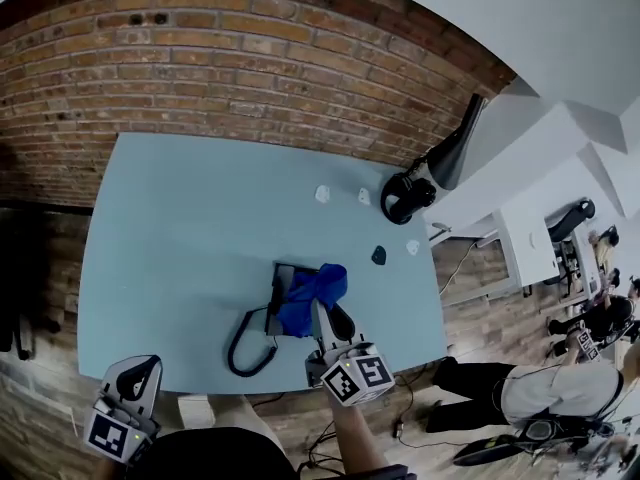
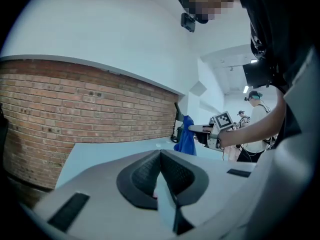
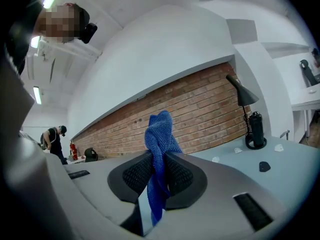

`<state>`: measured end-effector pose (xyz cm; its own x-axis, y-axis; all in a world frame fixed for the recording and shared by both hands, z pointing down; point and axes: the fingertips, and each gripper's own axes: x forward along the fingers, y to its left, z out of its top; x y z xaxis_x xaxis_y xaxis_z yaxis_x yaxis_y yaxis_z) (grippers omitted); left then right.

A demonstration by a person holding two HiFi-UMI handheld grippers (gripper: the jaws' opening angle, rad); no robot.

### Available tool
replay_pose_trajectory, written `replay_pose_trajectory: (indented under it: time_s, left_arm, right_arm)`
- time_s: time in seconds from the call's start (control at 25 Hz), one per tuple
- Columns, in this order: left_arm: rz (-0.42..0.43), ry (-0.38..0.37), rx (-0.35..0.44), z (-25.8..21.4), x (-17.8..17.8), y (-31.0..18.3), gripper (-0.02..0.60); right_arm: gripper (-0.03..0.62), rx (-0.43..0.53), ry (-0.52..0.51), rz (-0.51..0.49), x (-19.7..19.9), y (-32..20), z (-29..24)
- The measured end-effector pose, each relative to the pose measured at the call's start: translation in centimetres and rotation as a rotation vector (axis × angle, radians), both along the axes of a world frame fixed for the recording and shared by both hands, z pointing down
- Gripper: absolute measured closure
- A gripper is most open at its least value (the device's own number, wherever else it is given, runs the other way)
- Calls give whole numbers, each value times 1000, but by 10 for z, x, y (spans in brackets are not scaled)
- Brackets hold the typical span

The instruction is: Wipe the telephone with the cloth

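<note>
**Item: telephone and cloth on blue counter, two hand-held grippers**

- Telephone [image 1: 284, 283]: dark desk set, towards the near edge of the pale blue counter [image 1: 180, 228]. Its coiled cord [image 1: 243, 346] loops off to the near left.
- Cloth [image 1: 318, 290]: blue, knitted texture. It is bunched over the telephone's right half in the head view. Whether it touches the set cannot be told.
- Right hand-held gripper [image 1: 330, 313]: jaws clamped tight on the cloth. The fabric stands up above the pads and trails below them in the right gripper view. It is reaching in over the counter's near edge, marker cube towards the person.
- Left hand-held gripper [image 1: 135, 376]: jaws fully together, nothing between them. It is off the counter's near left corner, well apart from the telephone.
- Desk lamp [image 1: 440, 163]: black, at the far right corner of the counter.
- Small white pieces [image 1: 323, 194]: three, scattered on the counter near the lamp.
- Small dark piece [image 1: 379, 255]: between the lamp and the telephone.
- Brick wall [image 1: 220, 58]: behind the counter.
- Person [image 1: 555, 388]: in the room to the right.
</note>
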<state>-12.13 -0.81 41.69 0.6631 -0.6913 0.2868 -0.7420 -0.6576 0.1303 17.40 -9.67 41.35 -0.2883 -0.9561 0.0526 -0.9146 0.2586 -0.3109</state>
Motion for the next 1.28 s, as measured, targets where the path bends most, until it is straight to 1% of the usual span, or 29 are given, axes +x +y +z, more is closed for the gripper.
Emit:
replay_pose_trajectory:
  time_s: [0.08, 0.16, 0.28, 0.36, 0.6, 0.68, 0.84, 0.96, 1.12, 1.2, 1.28]
  left_arm:
    - [-15, -9, 0, 2, -4, -7, 566]
    - [-14, -15, 9, 7, -5, -11, 566]
    - [-7, -15, 13, 12, -3, -10, 566]
    - [-6, -11, 18, 8, -5, -11, 566]
    - [-42, -9, 14, 6, -14, -15, 566]
    - [-42, -11, 16, 9, -13, -13, 566]
    - [-38, -16, 3, 15, -10, -9, 566]
    - [-41, -11, 8, 14, -12, -9, 566]
    - [-58, -12, 14, 13, -14, -10, 566]
    - [-62, -13, 16, 13, -15, -10, 566]
    - [-66, -7, 16, 12, -16, -9, 566]
  right_arm:
    - [520, 3, 19, -20, -3, -17, 4]
    - [520, -9, 59, -40, -3, -30, 14]
    - [520, -62, 141, -51, -2, -44, 37]
    - [520, -93, 176, -52, -4, -53, 52]
    - [520, -128, 207, -74, -11, -73, 73]
    - [520, -145, 227, -89, -13, -77, 81]
    - [520, -254, 306, -115, -12, -82, 110]
    - [520, -337, 365, -123, -10, -87, 132]
    - [520, -403, 436, -146, -10, -90, 153]
    - [520, -425, 449, -143, -9, -91, 162]
    - [520, -437, 425, -131, -7, -91, 166]
